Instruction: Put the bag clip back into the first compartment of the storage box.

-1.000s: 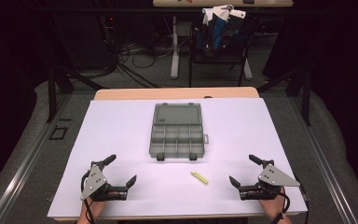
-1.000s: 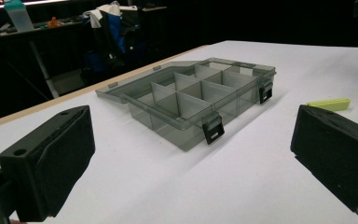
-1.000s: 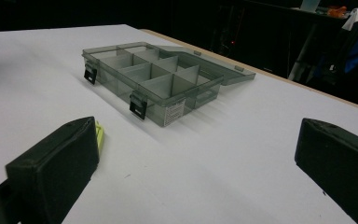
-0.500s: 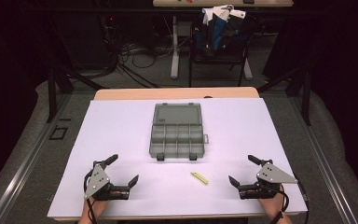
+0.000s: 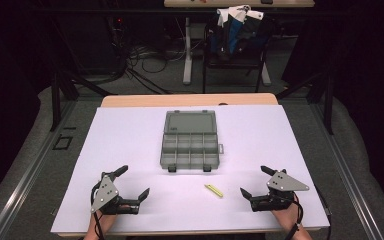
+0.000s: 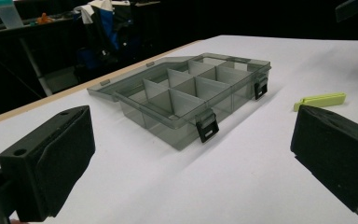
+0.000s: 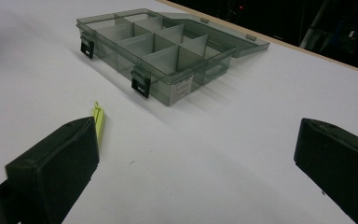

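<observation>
Ahead of my wide-spread left gripper point(image 5: 132, 184) and right gripper point(image 5: 256, 181): smoky-grey compartment box point(image 5: 189, 141), lid flat open, black latches. I see a side label point(image 7: 182, 87), print unreadable. Yellow-green clip point(image 5: 213, 190) lies between them.

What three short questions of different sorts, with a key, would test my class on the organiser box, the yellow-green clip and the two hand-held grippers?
1. True or false: the organiser box has its lid shut.
2. Which hand-held gripper is nearer the yellow-green clip: A) left hand-held gripper or B) right hand-held gripper?
3. Fill in: both hand-held grippers' jaws are ____.

Key: 1 false, the lid lies open behind it; 2 B; 3 open.
</observation>
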`<action>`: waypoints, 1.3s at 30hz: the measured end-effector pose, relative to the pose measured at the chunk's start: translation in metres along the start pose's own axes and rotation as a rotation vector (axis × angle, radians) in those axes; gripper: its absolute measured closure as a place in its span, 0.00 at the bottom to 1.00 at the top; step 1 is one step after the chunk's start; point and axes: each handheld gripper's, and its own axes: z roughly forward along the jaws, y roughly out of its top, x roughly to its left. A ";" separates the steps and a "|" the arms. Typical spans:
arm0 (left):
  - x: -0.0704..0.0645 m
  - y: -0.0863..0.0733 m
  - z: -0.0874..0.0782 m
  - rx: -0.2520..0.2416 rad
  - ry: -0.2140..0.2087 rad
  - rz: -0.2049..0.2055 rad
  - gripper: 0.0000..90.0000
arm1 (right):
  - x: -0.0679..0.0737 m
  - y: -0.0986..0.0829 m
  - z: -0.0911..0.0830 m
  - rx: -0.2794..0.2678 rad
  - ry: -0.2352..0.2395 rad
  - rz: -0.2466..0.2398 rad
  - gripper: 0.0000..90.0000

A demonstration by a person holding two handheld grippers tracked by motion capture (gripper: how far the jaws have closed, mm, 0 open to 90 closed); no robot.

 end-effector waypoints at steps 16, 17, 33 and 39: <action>-0.001 0.000 -0.001 0.004 0.001 -0.002 0.00 | 0.010 0.020 0.022 0.077 0.043 -0.016 0.00; -0.001 0.000 -0.001 0.005 0.000 -0.002 0.00 | 0.011 0.021 0.024 0.092 0.051 -0.014 0.00; 0.000 0.001 -0.001 0.003 -0.010 0.007 0.00 | 0.028 0.037 0.055 0.232 0.118 -0.035 0.00; 0.001 0.001 0.000 0.003 -0.011 0.005 0.00 | 0.033 0.042 0.063 0.290 0.133 -0.034 0.00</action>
